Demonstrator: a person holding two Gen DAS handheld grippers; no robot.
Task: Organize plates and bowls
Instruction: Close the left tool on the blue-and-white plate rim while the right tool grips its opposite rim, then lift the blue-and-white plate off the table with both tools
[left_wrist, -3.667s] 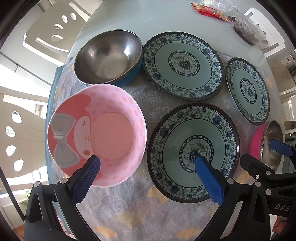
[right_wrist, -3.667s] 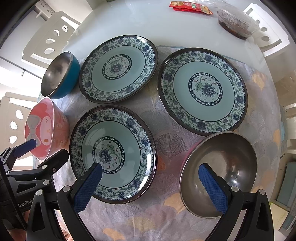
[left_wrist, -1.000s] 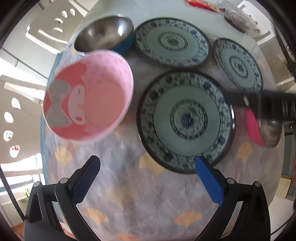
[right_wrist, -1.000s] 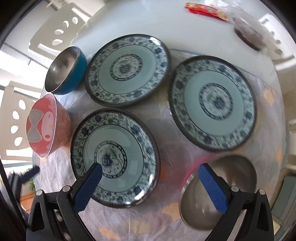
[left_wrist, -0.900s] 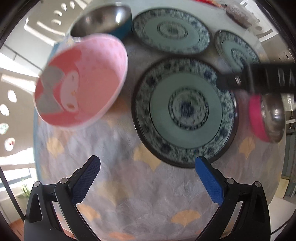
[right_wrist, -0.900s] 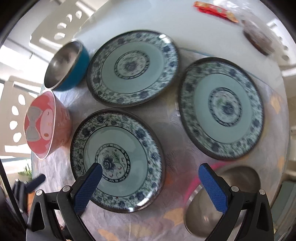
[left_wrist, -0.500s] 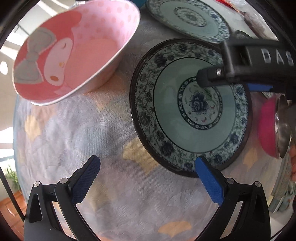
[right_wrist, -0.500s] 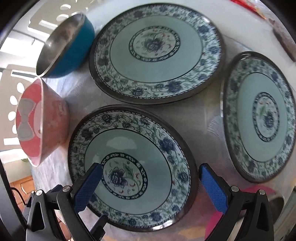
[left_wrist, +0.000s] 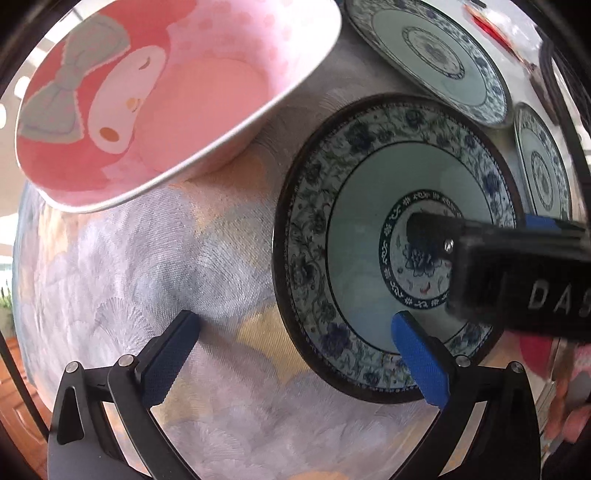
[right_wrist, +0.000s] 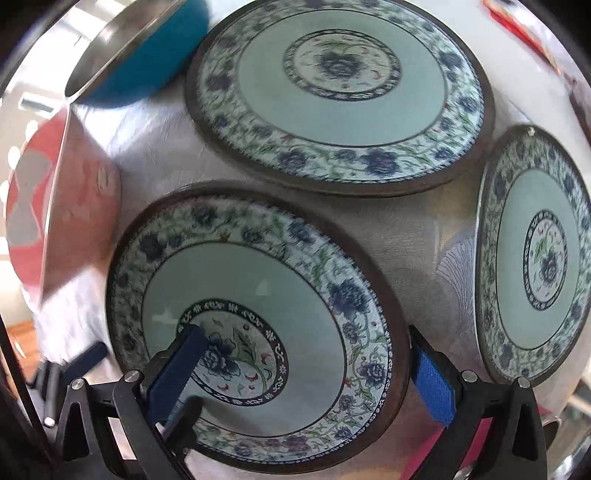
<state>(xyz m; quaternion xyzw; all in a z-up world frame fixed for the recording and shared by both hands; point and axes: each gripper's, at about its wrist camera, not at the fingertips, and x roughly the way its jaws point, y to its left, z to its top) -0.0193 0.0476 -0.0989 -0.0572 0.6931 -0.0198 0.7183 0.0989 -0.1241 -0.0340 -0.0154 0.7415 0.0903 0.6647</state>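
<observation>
Near floral plate (right_wrist: 258, 295), flat on the patterned cloth (left_wrist: 166, 258) beside pink bowl (left_wrist: 166, 92): right gripper (right_wrist: 303, 365), tongs spread astride its rim, should close squarely before lifting; left gripper (left_wrist: 295, 354), spread, holds nothing.

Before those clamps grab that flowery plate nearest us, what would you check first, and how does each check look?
1. Right hand-held gripper open: ok.
2. It straddles the rim of the near plate, one finger over the plate, the other outside the rim: ok.
3. Left hand-held gripper open, its right finger over the near edge: ok.
4. Pink bowl apart from the plate: ok.
5. Plate lies flat on the cloth: ok.
6. Outer finger under the rim: cannot tell.
</observation>
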